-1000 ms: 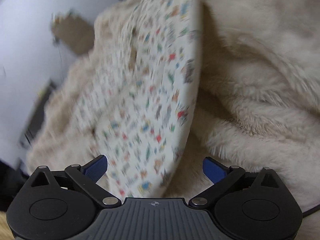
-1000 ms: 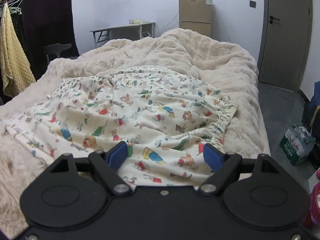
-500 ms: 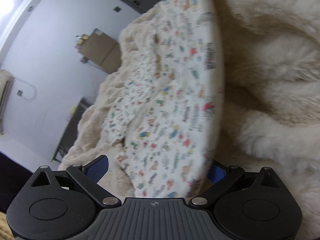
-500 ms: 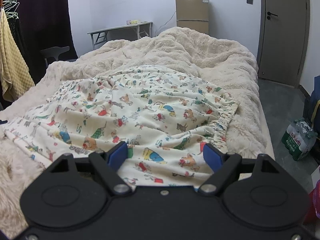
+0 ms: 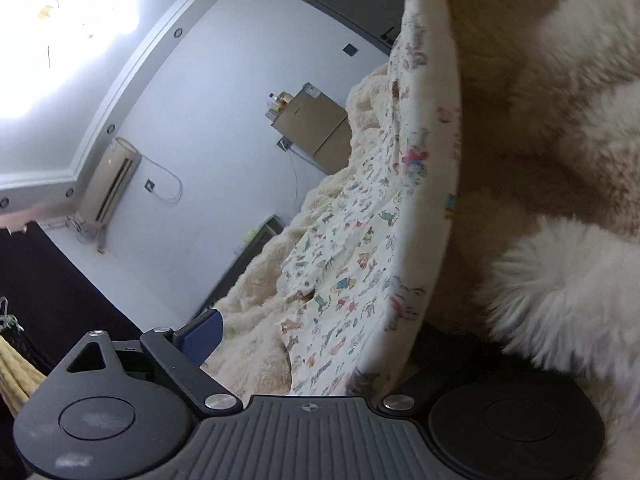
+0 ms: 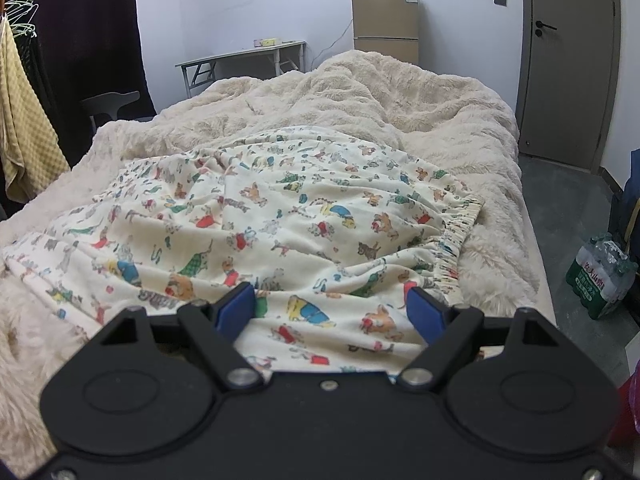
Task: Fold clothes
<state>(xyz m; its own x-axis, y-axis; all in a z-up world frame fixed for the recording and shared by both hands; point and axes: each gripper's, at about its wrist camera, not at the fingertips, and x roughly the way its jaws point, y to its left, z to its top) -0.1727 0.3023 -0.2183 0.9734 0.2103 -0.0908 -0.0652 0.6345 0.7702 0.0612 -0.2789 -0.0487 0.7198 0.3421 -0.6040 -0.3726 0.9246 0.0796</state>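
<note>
Nearest in the right wrist view, the right gripper [image 6: 331, 307] has its blue-padded jaws standing wide apart over the near hem of the cream cotton garment printed with small coloured cartoon animals [image 6: 280, 224]. Cloth lies between the pads, but they do not press on it. It reads as a hand waiting at one corner, ready to pinch so that both ends of the hem can be lifted together.

The left gripper [image 5: 316, 340] works the other end. It is turned on its side and pushed in low, at the level of the bedding, so that the garment's edge [image 5: 404, 304] runs in between its jaws. One blue pad [image 5: 202, 334] shows clear of the cloth; the other is hidden behind the fabric and the plush pile. Its jaws have just been closing, with the edge between them, yet the visible pad does not touch the cloth, so I judge the grip not yet made. Coming in flat probably lets the lower finger slip under the hem instead of digging into the fur.

The garment lies spread, wrinkled, across the near half of the fluffy cream plush blanket covering the bed [image 6: 400, 92], its elastic gathered waistband [image 6: 456, 240] towards the bed's right side. Laid open like this, it can be folded over on itself.

Beyond the bed stand a grey folding surface [image 6: 244, 54] and a tan two-door fridge [image 6: 386, 24] against the wall.
</note>
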